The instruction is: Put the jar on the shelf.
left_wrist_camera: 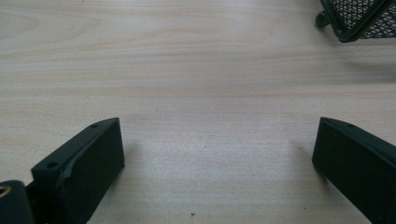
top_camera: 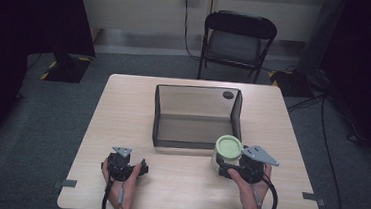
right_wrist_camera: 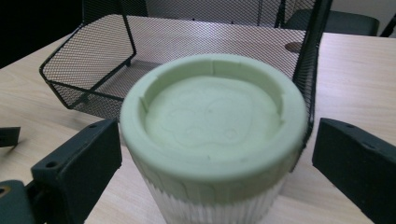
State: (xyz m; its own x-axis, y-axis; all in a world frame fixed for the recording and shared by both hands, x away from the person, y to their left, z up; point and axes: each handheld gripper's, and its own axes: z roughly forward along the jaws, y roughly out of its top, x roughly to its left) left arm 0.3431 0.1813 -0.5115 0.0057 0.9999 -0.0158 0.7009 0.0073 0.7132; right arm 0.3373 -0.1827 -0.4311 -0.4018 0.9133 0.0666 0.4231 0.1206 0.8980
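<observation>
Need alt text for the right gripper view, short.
A white ribbed jar with a pale green lid stands on the wooden table between the open jaws of the right gripper, neither jaw clearly touching it. Behind it sits a black wire mesh basket.

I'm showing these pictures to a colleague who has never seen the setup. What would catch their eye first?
Probably the white jar with the pale green lid, standing near the table's right front between the open jaws of the right gripper. Just behind it sits the black mesh basket, mid-table, holding nothing visible. The left gripper rests open on bare wood at the left front.
</observation>
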